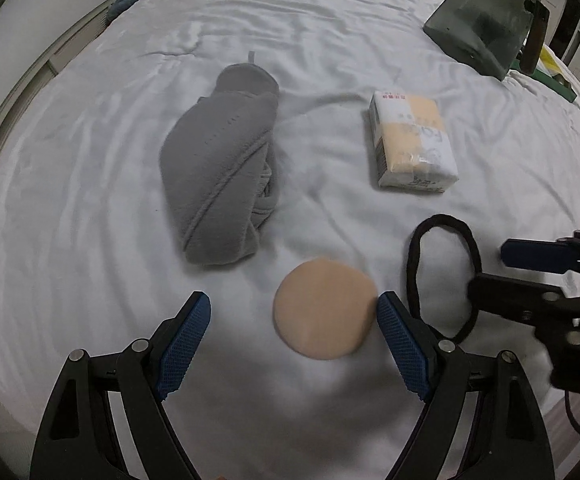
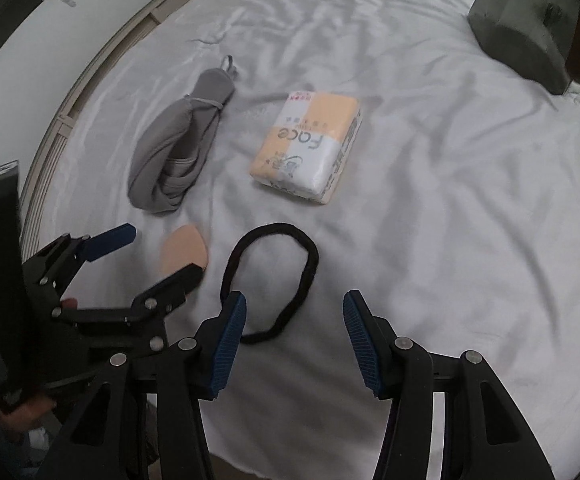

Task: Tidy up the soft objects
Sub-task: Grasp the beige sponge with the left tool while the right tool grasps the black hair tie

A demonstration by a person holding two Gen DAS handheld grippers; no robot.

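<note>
Here the tidying looks to be only starting, since all four soft things lie loose on the white bedsheet (image 1: 329,20): a rolled grey cloth (image 1: 222,168) with a small hanging loop, a plastic-wrapped pack of facial tissues (image 1: 411,144) well to its right, a round beige makeup puff (image 1: 323,308) nearer the person, and a black elastic headband (image 1: 441,276) just beside the puff on its right. The left gripper (image 1: 293,320) hangs over the sheet with its jaws spread wide and nothing in them; the puff sits between the blue pads, close to or touching the right-hand one and well off the other. The right gripper (image 2: 293,320) is likewise released and empty, its pads straddling the near end of the headband. In hand, I judge, is the approach to a first pick: left for the puff, right for the headband. The next move calls for the left gripper to shift a little to its right so the puff is centred, drop until the pads reach the sheet, then close gently, as the flat puff offers only a thin edge and the sheet could bunch up with it. A dark green box-like object (image 1: 485,28) stands at the far right; whether it is the destination I cannot tell.
</note>
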